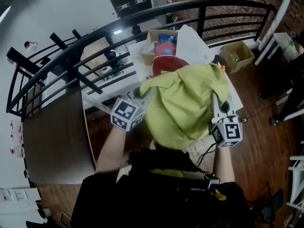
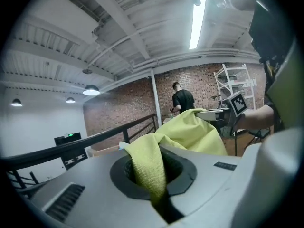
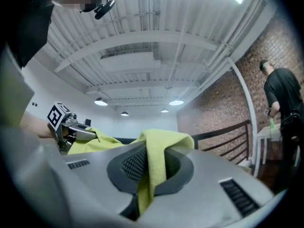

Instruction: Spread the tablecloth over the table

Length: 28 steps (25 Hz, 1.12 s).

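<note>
A yellow-green tablecloth (image 1: 183,103) hangs bunched in the air in front of me, held up at two edges. My left gripper (image 1: 141,93) is shut on its left edge, and in the left gripper view the cloth (image 2: 151,167) runs down into the closed jaws. My right gripper (image 1: 215,98) is shut on the right edge, where the cloth (image 3: 154,158) is likewise pinched between the jaws. Both grippers point roughly level. The white table (image 1: 97,99) lies below and beyond the cloth, which hides most of it.
On the table's far side stands an open cardboard box (image 1: 159,44) with colourful items, and a red object (image 1: 166,63) peeks out above the cloth. A black railing (image 1: 71,46) curves around behind. Another box (image 1: 236,56) sits on the wooden floor. A person in black (image 3: 282,103) stands nearby.
</note>
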{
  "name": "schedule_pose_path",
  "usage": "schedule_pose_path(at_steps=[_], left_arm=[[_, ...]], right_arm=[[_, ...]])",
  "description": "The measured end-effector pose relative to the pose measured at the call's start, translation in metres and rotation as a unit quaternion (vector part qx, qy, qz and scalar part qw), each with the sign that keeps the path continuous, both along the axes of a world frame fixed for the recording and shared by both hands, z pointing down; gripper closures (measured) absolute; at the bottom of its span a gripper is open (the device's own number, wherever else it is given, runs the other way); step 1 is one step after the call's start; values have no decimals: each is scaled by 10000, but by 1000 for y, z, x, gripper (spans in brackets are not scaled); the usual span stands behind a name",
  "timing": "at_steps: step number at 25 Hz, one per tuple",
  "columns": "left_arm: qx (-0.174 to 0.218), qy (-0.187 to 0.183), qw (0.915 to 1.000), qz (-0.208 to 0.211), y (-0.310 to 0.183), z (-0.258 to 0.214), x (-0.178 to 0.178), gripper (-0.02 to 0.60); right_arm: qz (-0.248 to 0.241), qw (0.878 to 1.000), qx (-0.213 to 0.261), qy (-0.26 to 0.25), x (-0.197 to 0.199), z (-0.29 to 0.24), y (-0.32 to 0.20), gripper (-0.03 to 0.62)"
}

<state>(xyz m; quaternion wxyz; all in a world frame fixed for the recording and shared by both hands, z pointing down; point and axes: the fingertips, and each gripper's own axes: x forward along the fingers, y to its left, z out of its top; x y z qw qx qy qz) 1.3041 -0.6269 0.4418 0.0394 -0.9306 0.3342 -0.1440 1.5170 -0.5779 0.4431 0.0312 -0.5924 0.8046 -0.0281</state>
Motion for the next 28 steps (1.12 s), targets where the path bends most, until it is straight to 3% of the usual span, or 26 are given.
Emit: schedule_pose_path(at_steps=[4,8,14,20,24,28], left_arm=[[214,126,9954,-930,34,-18,-47,577],[399,285,9814,-1854,76,-51,-122,577],[903,257,9457,-3112,168,-88,-249,577],[951,18,9156,-3906,274,-80,-336,577],[949,236,8856,-4540,364,-79,-410,577],[1151,0,8412,-5284,461,-92,-477,577]], right_arm=[[-976,9938,514,-121,-52,-6,10,583],[-2028,9753,831,-275,-132,-38,19,583],[-3130,9430,1122,-118,-250,-66,72,583],[-3862,9162,1067,47,-381,-68,161,583],[-4483,8844,1288,158,-474,-78,236,583],[-5148,8443,1489,-43,-562,-93,299,583]])
